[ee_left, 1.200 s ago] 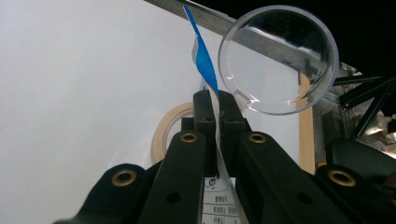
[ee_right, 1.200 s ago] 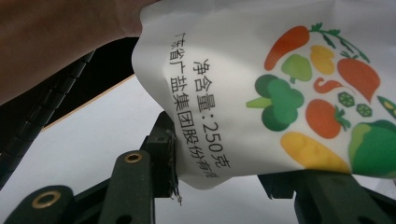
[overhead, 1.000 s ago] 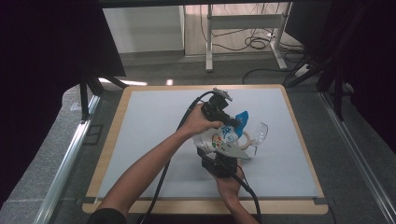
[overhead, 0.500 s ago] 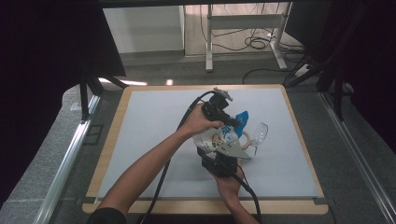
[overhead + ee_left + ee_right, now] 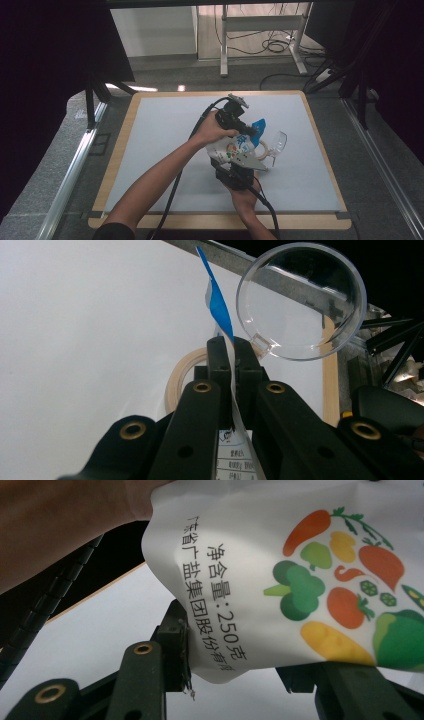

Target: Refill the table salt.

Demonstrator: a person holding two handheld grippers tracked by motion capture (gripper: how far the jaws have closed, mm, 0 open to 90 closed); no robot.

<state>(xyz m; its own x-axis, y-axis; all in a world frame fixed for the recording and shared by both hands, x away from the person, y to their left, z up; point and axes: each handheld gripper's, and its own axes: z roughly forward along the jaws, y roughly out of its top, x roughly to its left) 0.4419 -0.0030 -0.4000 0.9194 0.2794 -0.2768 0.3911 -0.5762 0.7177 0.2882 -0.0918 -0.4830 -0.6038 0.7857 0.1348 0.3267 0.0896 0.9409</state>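
Left tongs (image 5: 231,347): clenched on the blue top edge of a printed white pouch (image 5: 234,148), held above mid-surface (image 5: 150,150) beside a clear plastic scoop (image 5: 300,300) and a tape roll (image 5: 182,375). Right tongs (image 5: 240,652): part-closed around the pouch's lower body, one pad against its side, grasp apparently firm. Step in hand, judged: steadying the pouch two-handed for opening or pouring; next move calls for keeping the top pinch, tilting toward the scoop.

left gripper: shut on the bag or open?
Shut on it. The left gripper has both jaws pressed flat against the thin bag edge, no gap showing.
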